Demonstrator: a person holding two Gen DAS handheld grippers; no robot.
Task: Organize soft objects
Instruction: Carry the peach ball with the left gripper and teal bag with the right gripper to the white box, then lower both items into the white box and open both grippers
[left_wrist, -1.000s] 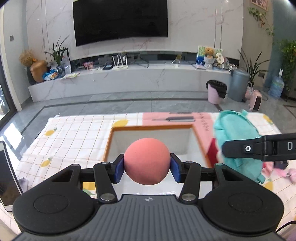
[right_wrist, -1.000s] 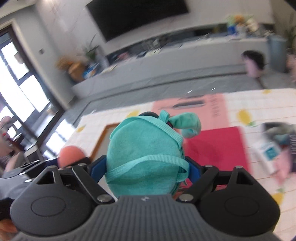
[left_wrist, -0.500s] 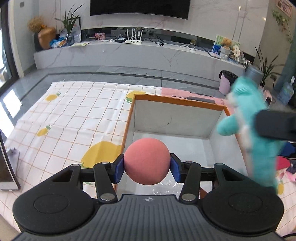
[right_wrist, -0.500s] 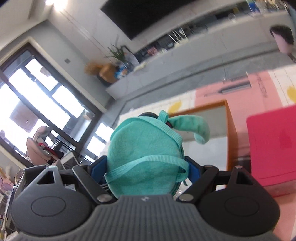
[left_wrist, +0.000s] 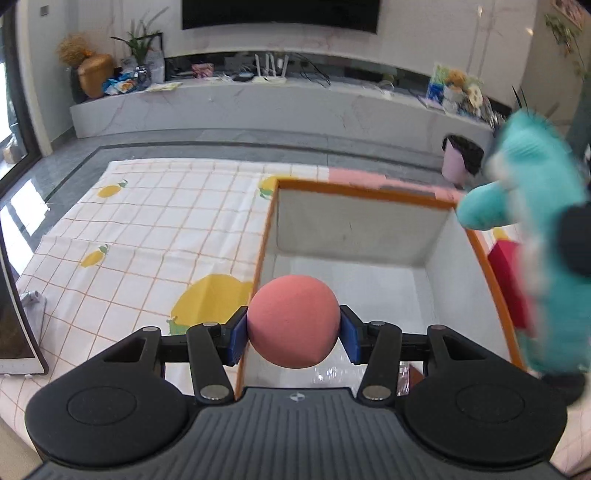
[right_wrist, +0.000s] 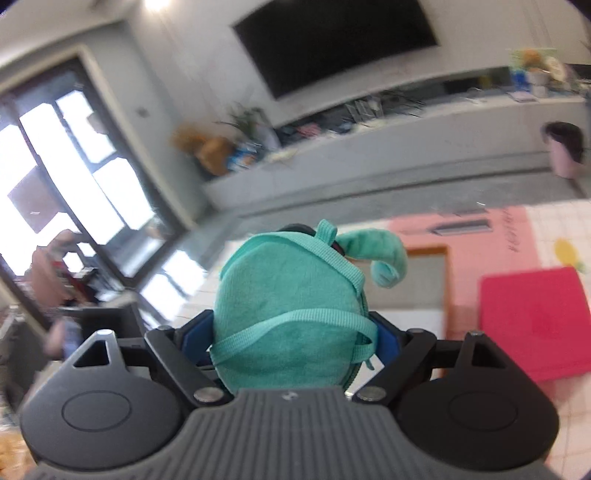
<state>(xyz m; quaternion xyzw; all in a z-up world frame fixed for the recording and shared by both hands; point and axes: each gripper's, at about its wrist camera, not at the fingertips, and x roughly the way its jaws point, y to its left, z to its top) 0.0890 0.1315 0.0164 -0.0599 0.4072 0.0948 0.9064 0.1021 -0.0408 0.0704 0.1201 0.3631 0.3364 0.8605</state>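
Your left gripper (left_wrist: 293, 334) is clamped on the pink ball (left_wrist: 293, 321), both blue pads pressed into its sides, and it hangs over the near left edge of the box (left_wrist: 354, 192), the ball partly above the orange rim. Your right gripper (right_wrist: 291, 338) is clamped on the teal plush (right_wrist: 288, 314), straps wrapped across its back; in the left view the plush (left_wrist: 546, 258) is blurred, above the box's right rim.

You look to be in the carry-and-drop step: both soft things are held and neither is in the box yet. Next, I'd judge, bring the ball fully inside the rim, then part the jaws to let it fall; it may roll, so release low. The plush needs to come in past the right wall before you let go, and the two grippers should stay clear of each other.

The box shows bare white floor and walls; nothing is visible inside, though the ball and gripper hide its near end. Beyond it lie the lemon-print cloth (left_wrist: 166, 221) and, to the right, a red pad (right_wrist: 535, 325).
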